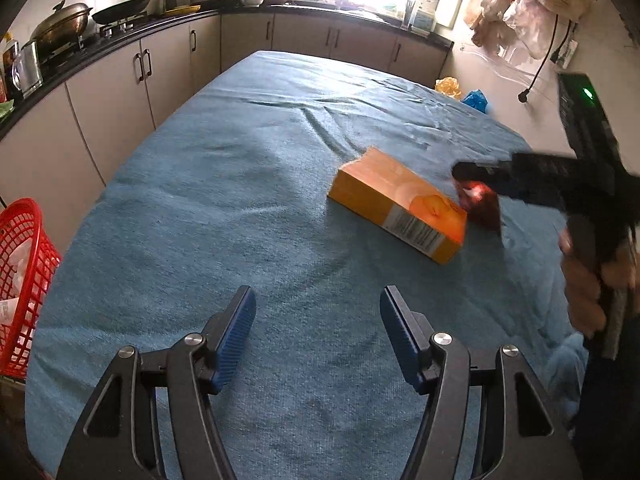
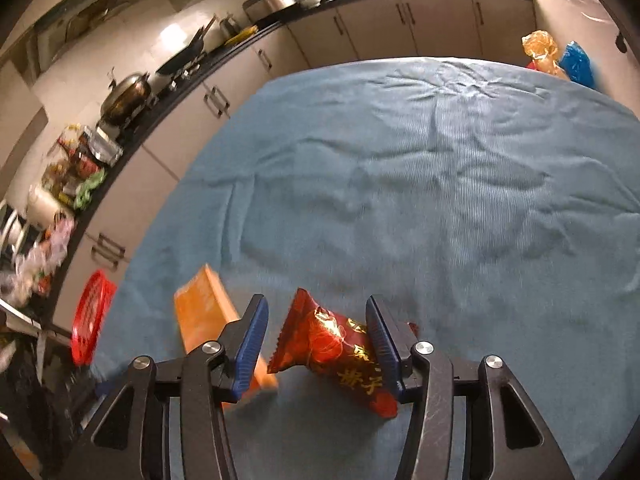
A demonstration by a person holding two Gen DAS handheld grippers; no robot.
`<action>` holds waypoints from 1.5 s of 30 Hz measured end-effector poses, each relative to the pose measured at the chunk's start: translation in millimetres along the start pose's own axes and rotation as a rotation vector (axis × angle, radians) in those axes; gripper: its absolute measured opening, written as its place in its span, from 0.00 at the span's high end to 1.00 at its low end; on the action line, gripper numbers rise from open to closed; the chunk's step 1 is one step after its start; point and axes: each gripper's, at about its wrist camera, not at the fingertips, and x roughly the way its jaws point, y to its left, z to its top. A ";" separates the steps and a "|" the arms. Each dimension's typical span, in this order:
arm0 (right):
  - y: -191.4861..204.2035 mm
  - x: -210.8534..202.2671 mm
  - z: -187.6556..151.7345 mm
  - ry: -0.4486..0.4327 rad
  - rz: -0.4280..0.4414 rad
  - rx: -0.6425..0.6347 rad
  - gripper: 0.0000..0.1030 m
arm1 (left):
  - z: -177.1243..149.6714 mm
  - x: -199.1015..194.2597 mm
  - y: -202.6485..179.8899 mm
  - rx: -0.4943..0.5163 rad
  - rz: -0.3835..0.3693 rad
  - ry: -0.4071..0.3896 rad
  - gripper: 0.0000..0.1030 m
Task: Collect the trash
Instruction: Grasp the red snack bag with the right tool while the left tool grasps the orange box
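The step in hand was judged to be the pickup of the red foil snack wrapper with gold lettering (image 2: pixel 340 354), which lay on the blue towelling-covered worktop (image 2: pixel 420 200) in the lower centre of the right wrist view. The right claw (image 2: pixel 316 342) stood released, its blue-padded fingers (image 2: pixel 252 340) either side of the wrapper; the right pad appeared to touch the wrapper's edge, the left pad stood just apart. To do the step well, the claw should be lowered so the pads bracket the crumpled body rather than the flat crimped end, then closed firmly, since thin foil is likely to slip or fold away. The orange rectangular cardboard box (image 2: pixel 208 320) lay just beside the left finger and partly behind it; care is advised not to catch it. In the left wrist view, the left claw (image 1: pixel 318 322) hung released and empty in the lower centre, well apart from the box. The red plastic mesh basket (image 1: pixel 24 280) stood at the left edge, off the worktop.
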 end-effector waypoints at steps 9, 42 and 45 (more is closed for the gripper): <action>0.1 -19.4 -32.4 0.040 0.020 -0.003 0.24 | 5.5 -9.7 0.9 -0.012 0.004 -0.015 0.38; 24.5 -24.9 -60.8 -0.052 0.030 -0.081 0.59 | 29.3 11.3 -0.6 -0.082 0.022 0.061 0.25; 13.4 -30.0 -59.7 -0.076 0.024 -0.025 0.59 | 24.7 18.0 -17.4 -0.004 0.053 0.055 0.21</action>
